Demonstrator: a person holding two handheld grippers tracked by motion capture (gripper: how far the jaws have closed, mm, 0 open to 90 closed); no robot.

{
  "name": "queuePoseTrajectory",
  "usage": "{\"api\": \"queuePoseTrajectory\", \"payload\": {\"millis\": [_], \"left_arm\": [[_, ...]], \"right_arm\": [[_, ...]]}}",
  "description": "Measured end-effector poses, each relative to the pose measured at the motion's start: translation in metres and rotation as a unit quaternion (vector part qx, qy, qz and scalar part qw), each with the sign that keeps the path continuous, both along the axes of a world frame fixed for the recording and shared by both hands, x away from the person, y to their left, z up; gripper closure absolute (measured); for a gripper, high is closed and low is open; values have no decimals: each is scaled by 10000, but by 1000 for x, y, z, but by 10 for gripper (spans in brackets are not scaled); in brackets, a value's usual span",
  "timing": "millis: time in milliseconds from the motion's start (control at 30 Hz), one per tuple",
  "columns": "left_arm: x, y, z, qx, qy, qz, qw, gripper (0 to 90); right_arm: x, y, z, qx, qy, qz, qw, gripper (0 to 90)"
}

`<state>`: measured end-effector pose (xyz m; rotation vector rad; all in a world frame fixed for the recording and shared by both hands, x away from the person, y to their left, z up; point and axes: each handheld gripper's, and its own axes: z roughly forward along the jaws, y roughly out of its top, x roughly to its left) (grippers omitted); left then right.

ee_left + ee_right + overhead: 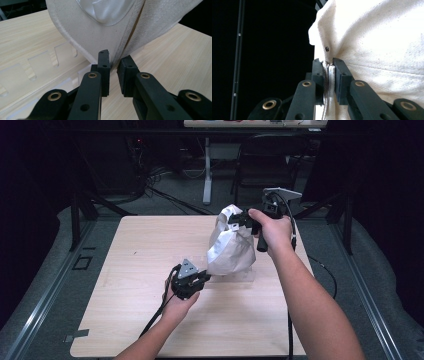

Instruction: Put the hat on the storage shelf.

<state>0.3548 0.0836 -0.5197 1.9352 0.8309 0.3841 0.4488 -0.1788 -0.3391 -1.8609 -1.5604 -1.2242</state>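
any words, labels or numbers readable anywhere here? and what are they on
None can be read.
The white cloth bag shows plain fabric, with no print or label in any view.
The left gripper and the right gripper carry no lettering on their black fingers.
The items on the shelf at the back are too small and blurred to read.

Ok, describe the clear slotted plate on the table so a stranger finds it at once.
On the light wooden table, look beneath the white cloth bag held up near the middle. The clear slotted plate lies flat there, see-through with a row of notches along one edge, unlike the opaque bag.
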Motion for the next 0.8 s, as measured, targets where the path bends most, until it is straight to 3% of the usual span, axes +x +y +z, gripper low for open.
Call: {"api": "queuePoseTrajectory", "payload": {"millis": [367,633,733,800], "left_arm": [[0,6,-9,-129,172,140,9997,826],[-1,7,-11,-53,220,154,9996,829],[-1,8,-13,-131,216,192,9995,823],[-1,10,-13,-230,353,215,9989,814]], "right_arm": [[1,5,-9,-134,63,54,9999,807],[3,12,-15,-124,85,154,9998,807],[3,15,-16,-109,92,178,9997,807],[4,17,-18,-91,81,214,9997,807]]}}
